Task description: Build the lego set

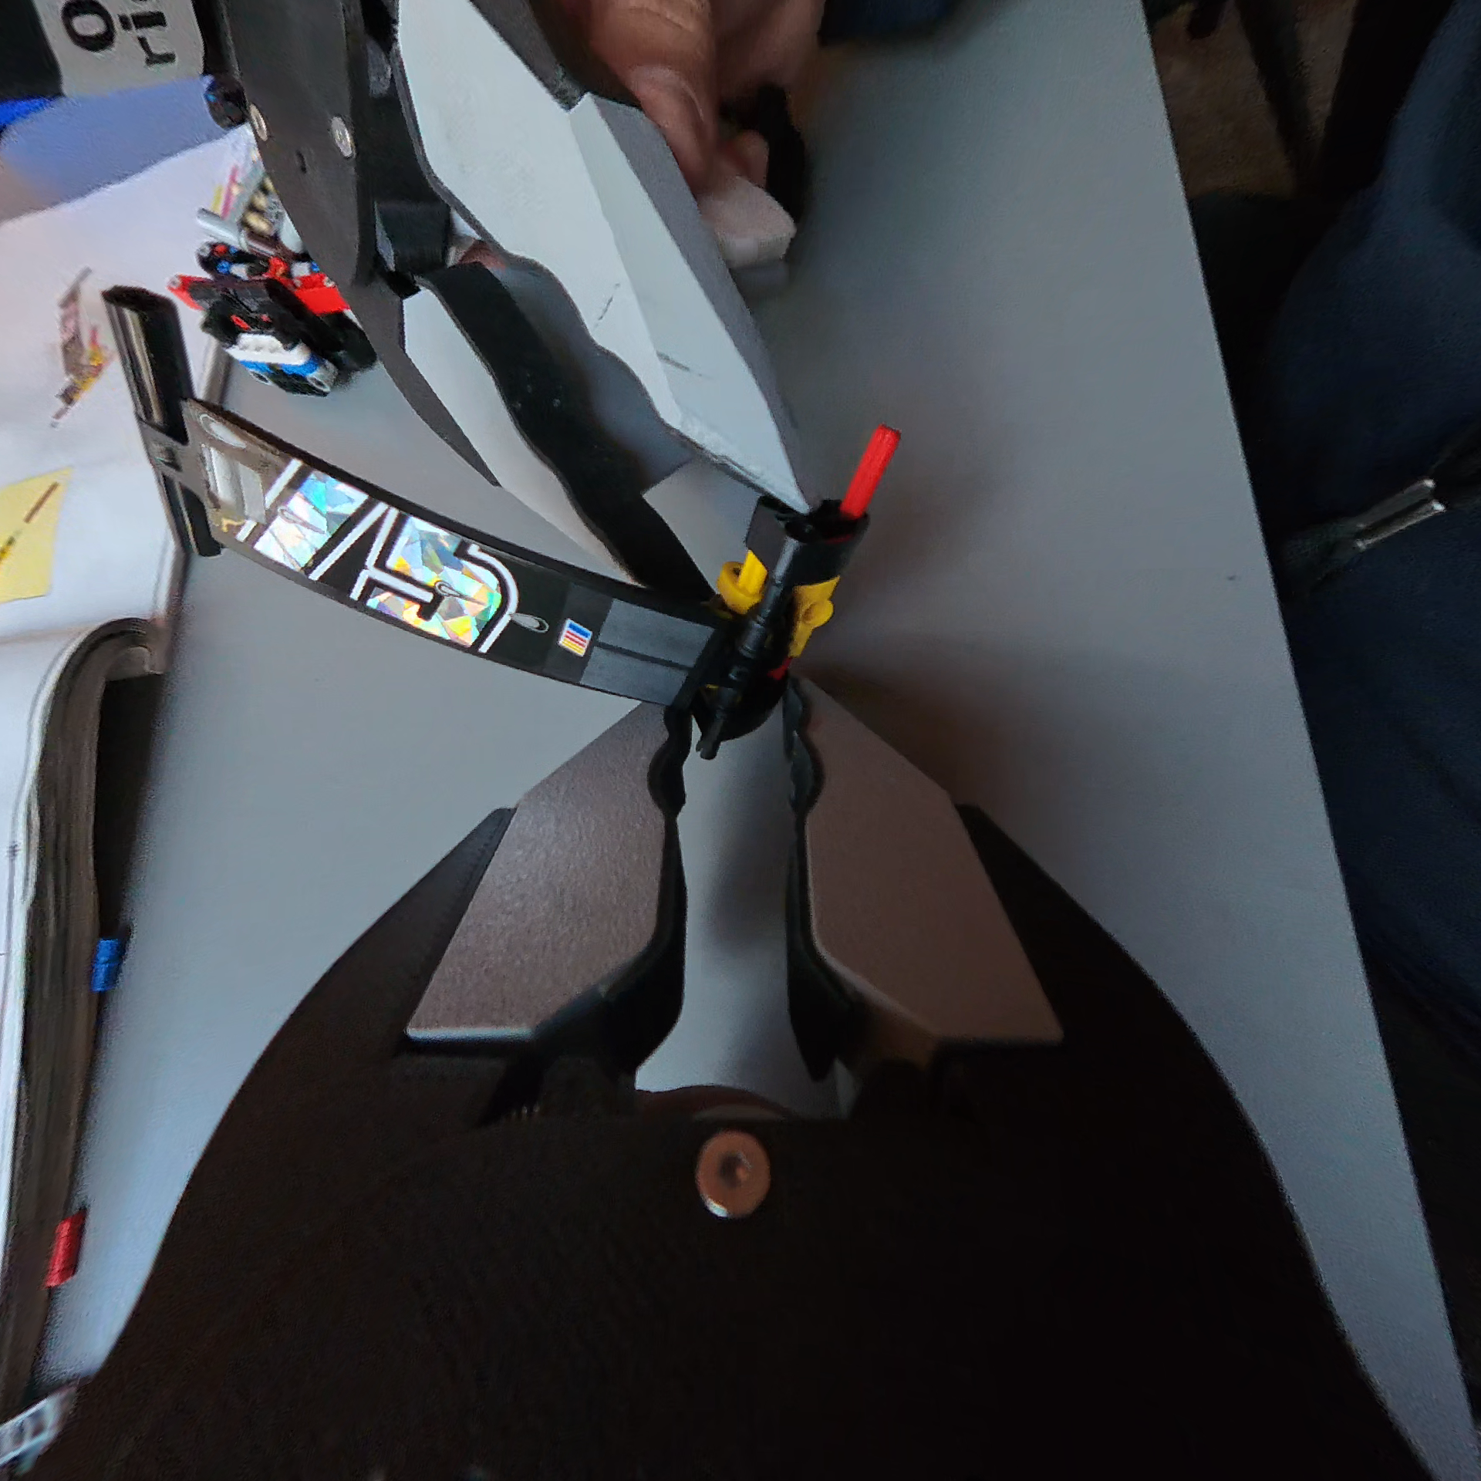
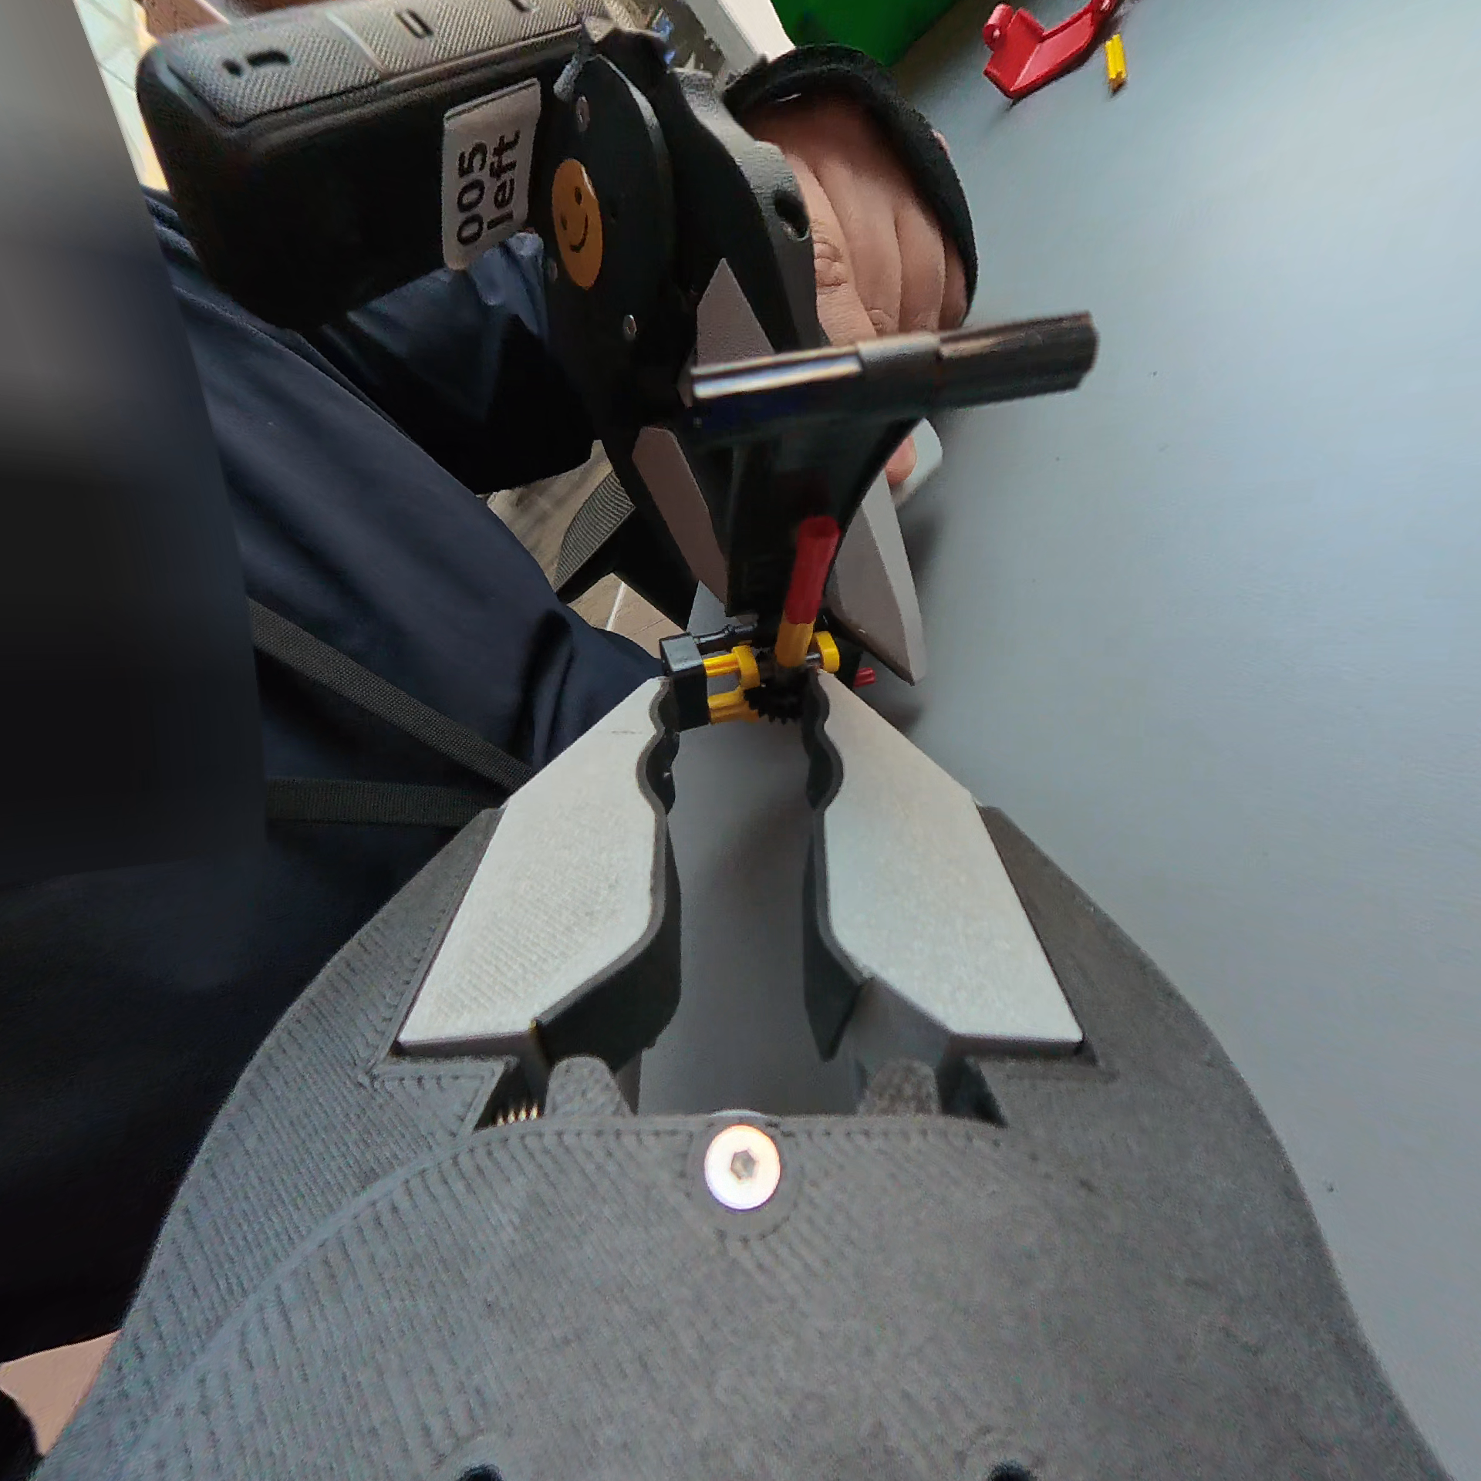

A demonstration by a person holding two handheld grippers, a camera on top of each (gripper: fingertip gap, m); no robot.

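A toy-brick assembly hangs above the grey table [image 1: 1042,721]. It is a long black curved panel [image 1: 417,553] with shiny stickers. At one end it carries yellow connectors [image 1: 813,613], a black axle and a red axle [image 1: 873,469]. My left gripper [image 1: 737,709] is shut on that end of the panel from below. My right gripper [image 2: 741,693] is shut on the connector cluster: a black block [image 2: 685,681] lies at one fingertip and a small black gear [image 2: 777,705] at the other. The right gripper also shows in the left wrist view [image 1: 561,240], reaching in from the upper left.
An open instruction booklet [image 1: 72,336] and a small red, blue and black brick model [image 1: 272,320] lie at the far left. A red part [image 2: 1042,56], a yellow pin [image 2: 1114,56] and a green box [image 2: 865,24] lie far off. A person's dark clothing borders the table. My two grippers' fingertips are within a few centimetres of each other.
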